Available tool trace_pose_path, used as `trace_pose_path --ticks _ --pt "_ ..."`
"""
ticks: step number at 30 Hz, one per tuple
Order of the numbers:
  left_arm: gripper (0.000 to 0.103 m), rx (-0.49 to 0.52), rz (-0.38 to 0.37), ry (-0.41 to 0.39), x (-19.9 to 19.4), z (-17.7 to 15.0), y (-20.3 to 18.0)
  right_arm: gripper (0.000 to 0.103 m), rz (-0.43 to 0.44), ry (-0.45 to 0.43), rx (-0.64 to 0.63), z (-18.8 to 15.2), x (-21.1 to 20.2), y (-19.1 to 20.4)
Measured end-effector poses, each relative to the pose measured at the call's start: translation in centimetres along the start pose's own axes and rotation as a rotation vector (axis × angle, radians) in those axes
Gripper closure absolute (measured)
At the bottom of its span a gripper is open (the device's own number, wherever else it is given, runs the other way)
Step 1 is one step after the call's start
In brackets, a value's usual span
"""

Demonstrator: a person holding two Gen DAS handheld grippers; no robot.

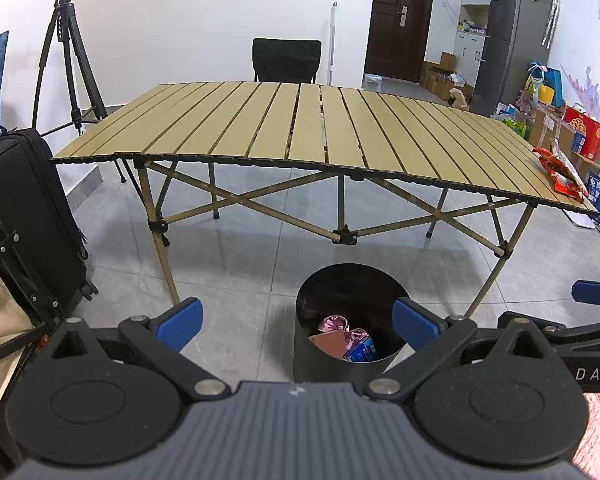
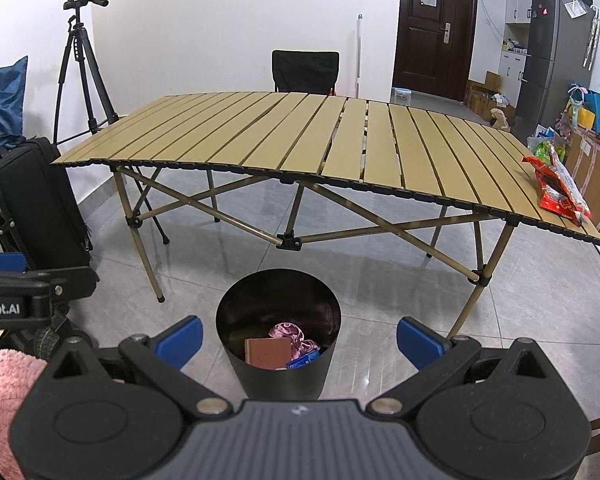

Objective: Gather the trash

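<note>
Far right on the table [image 2: 260, 136], red wrapper [image 2: 558, 188], well beyond both empty, spread grippers.

A tan slatted folding table [image 2: 260, 136] on crossed metal legs is standing on a grey tiled floor [image 2: 380, 280]. A crumpled red snack wrapper [image 2: 556, 188] is lying at its right end (near the front corner), and a black cylindrical bin [image 2: 278, 368] is sitting on the tiles just in front.
</note>
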State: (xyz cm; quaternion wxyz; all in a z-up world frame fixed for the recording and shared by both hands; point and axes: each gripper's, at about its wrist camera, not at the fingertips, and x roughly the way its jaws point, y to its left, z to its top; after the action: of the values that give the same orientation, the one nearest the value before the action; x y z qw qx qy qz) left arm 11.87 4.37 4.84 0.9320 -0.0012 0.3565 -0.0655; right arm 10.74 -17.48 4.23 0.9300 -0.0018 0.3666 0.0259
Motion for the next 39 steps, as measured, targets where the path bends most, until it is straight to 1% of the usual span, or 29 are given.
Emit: trace_pose_path --ticks 28,33,39 --pt "0.0 0.006 -0.011 -0.015 -0.28 0.05 0.11 0.0 -0.005 -0.009 -0.006 0.21 -0.18 0.3" --pt "0.0 0.005 -0.025 -0.012 -0.22 -0.06 -0.02 0.0 -0.005 -0.009 -0.007 0.3 -0.12 0.25" --pt "0.0 0.014 -0.01 -0.018 -0.27 -0.24 -0.37 0.0 -0.005 -0.01 -0.006 0.3 -0.09 0.25"
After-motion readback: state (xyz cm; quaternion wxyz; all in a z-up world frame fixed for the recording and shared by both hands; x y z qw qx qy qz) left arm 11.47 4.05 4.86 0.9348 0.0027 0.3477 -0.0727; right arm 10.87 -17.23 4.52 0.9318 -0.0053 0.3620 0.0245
